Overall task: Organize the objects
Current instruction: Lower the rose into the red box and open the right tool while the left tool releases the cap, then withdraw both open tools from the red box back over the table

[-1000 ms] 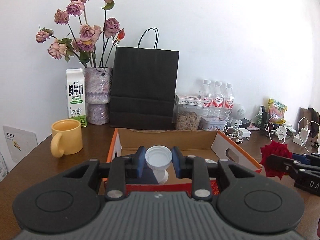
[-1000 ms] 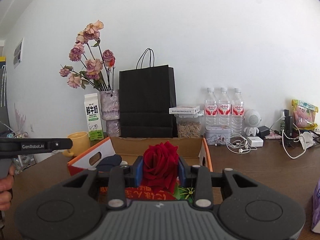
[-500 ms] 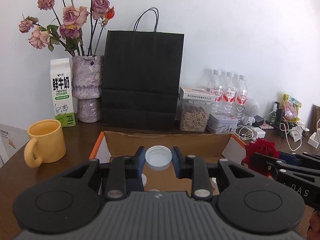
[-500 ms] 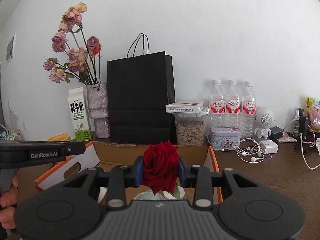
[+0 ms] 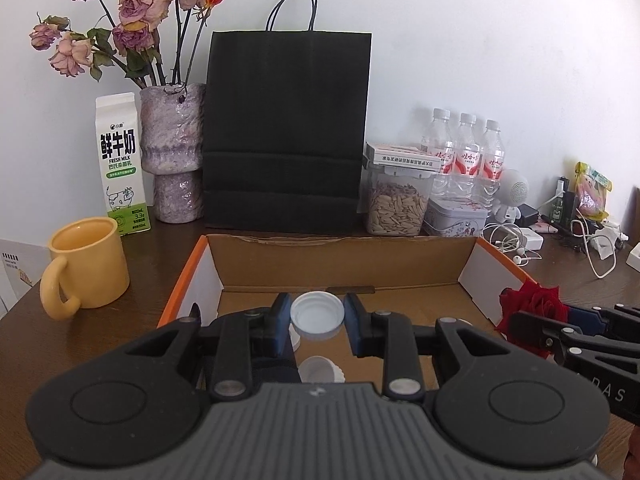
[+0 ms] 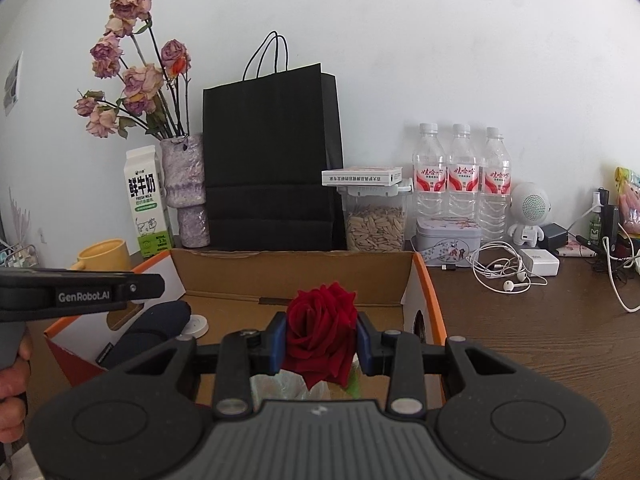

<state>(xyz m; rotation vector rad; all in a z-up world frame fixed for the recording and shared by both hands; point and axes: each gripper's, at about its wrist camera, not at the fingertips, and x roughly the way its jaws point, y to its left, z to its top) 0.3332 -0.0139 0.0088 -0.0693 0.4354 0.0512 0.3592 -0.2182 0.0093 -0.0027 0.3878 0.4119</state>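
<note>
Against the white wall stand a black paper bag [image 5: 286,128], a mottled vase [image 5: 173,152] of dried roses [image 5: 140,0] just left of it, and a milk carton [image 5: 122,164] beside the vase. A yellow mug [image 5: 86,264] sits on the brown surface [image 6: 560,320] in front of the carton. Right of the bag are a seed jar [image 6: 376,224] bearing a flat white packet [image 6: 362,176], three water bottles [image 6: 462,176], a tin [image 6: 448,236], a small round speaker [image 6: 530,212] and tangled white earphones [image 6: 500,272].

Both wrist cameras look forward, angled slightly down, close over the cardboard box [image 5: 344,258] [image 6: 296,268], sharing the far wall's clutter.
</note>
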